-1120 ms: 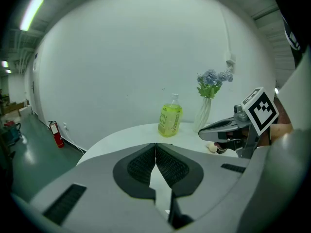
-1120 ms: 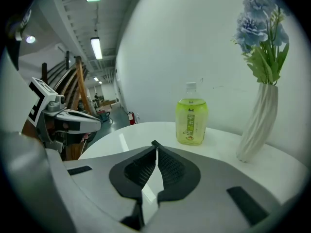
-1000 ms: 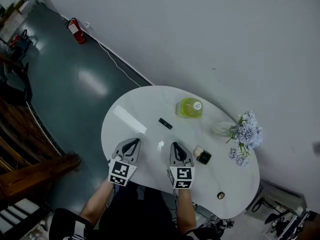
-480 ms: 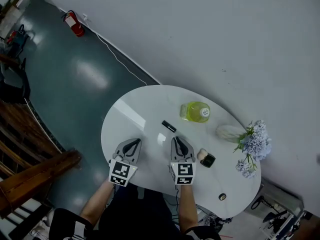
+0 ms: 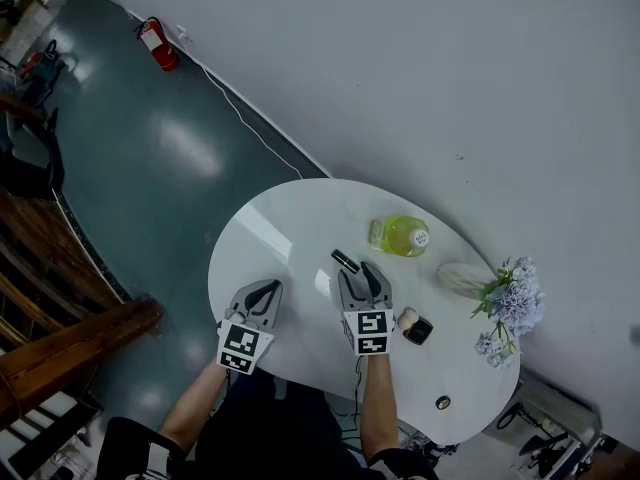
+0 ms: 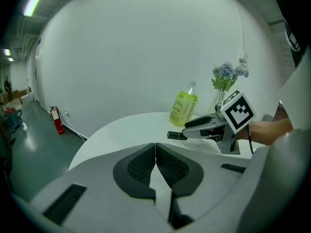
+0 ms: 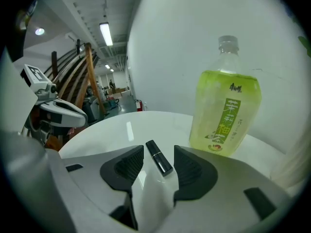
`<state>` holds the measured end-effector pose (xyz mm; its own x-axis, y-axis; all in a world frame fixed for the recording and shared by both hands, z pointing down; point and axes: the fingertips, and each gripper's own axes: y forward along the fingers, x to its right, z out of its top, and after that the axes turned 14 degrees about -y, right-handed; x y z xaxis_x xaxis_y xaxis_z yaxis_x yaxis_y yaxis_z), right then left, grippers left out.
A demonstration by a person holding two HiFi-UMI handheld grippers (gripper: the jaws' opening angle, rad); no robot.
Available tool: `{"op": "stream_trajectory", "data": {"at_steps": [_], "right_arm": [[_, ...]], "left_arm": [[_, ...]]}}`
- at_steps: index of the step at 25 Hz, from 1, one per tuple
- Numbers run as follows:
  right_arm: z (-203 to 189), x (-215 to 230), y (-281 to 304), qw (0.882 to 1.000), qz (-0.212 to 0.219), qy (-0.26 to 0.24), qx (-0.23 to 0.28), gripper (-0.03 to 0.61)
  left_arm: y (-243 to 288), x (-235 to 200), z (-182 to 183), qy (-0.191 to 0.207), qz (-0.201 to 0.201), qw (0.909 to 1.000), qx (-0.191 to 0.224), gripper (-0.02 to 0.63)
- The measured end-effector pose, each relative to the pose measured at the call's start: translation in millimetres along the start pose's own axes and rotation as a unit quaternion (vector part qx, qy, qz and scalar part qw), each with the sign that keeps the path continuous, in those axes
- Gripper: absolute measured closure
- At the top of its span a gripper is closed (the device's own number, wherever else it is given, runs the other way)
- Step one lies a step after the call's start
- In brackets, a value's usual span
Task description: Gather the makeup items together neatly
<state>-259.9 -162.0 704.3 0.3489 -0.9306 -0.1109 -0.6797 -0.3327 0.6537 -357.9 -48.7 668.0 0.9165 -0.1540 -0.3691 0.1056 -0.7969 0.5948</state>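
A white oval table point(image 5: 270, 238) stands near a plain pale wall point(image 5: 450, 68) on a glossy dark teal floor point(image 5: 150, 178) that mirrors the ceiling lights. At upper left, a red fire extinguisher point(image 5: 160, 44) sits at the wall's foot with a cable point(image 5: 245, 123) trailing along the base. Wooden beams point(image 5: 60, 338) fill the lower left.

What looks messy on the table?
Nothing is spilled or broken. The black lipstick lies on its side, away from the sponge and compact, untouched between the jaws of the right gripper, which have just been opening. A small round thing sits alone near the edge of the table.
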Motion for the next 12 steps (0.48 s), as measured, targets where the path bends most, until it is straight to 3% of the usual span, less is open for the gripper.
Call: {"op": "stream_trajectory", "data": {"at_steps": [7, 12], "right_arm": [[-11.8, -4.1, 21.0, 1.0, 0.009, -0.005, -0.027, 0.387], [-15.1, 0.9, 24.5, 0.999, -0.008, -0.003, -0.033, 0.387]], "left_arm": [[-1.1, -9.3, -2.3, -0.003, 0.005, 1.0, -0.003, 0.594], [-0.2, -11.6, -3.1, -0.002, 0.004, 1.0, -0.005, 0.594]]}}
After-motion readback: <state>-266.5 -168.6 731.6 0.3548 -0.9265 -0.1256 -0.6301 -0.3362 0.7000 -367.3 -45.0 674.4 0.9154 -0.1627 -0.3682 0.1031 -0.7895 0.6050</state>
